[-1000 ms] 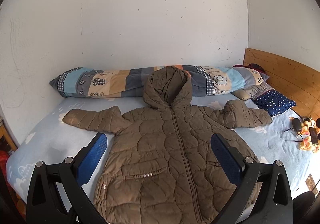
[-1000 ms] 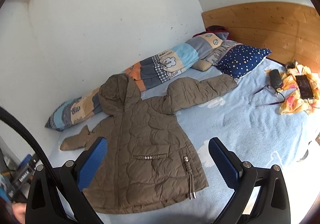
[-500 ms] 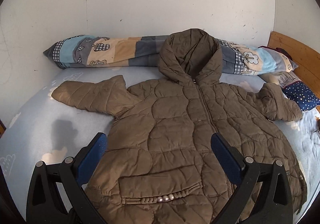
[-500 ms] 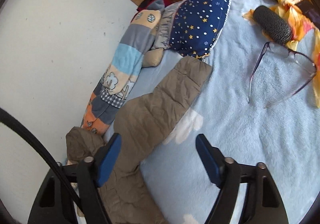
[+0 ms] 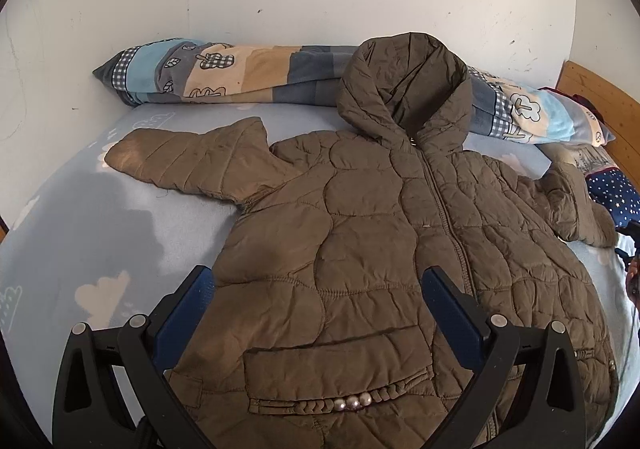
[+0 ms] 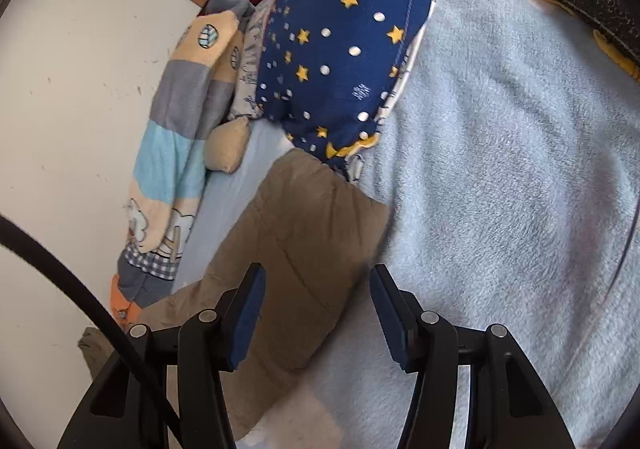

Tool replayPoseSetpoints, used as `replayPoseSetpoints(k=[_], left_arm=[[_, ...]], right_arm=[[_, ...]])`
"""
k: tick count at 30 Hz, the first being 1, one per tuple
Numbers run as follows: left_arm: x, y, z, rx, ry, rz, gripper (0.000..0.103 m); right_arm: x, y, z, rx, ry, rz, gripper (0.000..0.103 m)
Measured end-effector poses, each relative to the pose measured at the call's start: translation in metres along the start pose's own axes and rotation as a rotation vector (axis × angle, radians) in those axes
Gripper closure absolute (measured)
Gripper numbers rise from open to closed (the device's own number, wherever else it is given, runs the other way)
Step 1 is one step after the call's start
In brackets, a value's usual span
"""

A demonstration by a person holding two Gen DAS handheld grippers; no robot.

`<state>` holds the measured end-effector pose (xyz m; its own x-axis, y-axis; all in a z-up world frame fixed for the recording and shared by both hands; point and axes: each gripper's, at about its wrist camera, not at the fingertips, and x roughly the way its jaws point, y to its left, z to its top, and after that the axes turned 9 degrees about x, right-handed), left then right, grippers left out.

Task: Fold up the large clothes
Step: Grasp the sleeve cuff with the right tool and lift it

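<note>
Two grippers over brown jacket (image 5: 360, 249), spread flat on bed (image 5: 80, 233). Right gripper (image 6: 316, 313) just closing, half open above sleeve cuff (image 6: 320, 217), nothing pinched yet. Left gripper (image 5: 316, 301) wide open, empty. Step: reaching for sleeve. Next: probably lower, pinch cuff, fold inward.

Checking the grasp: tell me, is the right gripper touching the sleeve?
Cannot tell. In the right wrist view the right gripper straddles the sleeve, jaws open; no contact or gap shows.

Both grippers (image 5: 316, 307) (image 6: 318, 307): blk frames, blue pads, silver screws, blk cable.
</note>
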<state>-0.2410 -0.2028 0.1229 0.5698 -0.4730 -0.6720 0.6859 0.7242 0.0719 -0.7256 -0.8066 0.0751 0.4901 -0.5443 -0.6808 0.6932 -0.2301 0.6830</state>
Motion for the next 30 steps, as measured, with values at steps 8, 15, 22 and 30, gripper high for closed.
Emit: replayPoseSetpoints(k=[8,15,22,30], left_arm=[[0.009,-0.009,-0.005,0.030,0.025,-0.007,0.000],[0.001,-0.010,-0.005,0.018,0.016,-0.023,0.000],[-0.023,-0.009,-0.001,-0.009,-0.025,-0.058,0.000],[-0.032,-0.001,0.001,-0.018,-0.062,-0.037,0.000]], right_arm=[[0.024,-0.006,0.007,-0.022,-0.017,0.056,0.072],[-0.027,0.025,0.003,-0.062,-0.124,0.137,0.086],[-0.117,0.081,0.000,-0.112,-0.235,0.213,0.086],[-0.200,0.178,-0.055,-0.298,-0.263,0.305,0.086]])
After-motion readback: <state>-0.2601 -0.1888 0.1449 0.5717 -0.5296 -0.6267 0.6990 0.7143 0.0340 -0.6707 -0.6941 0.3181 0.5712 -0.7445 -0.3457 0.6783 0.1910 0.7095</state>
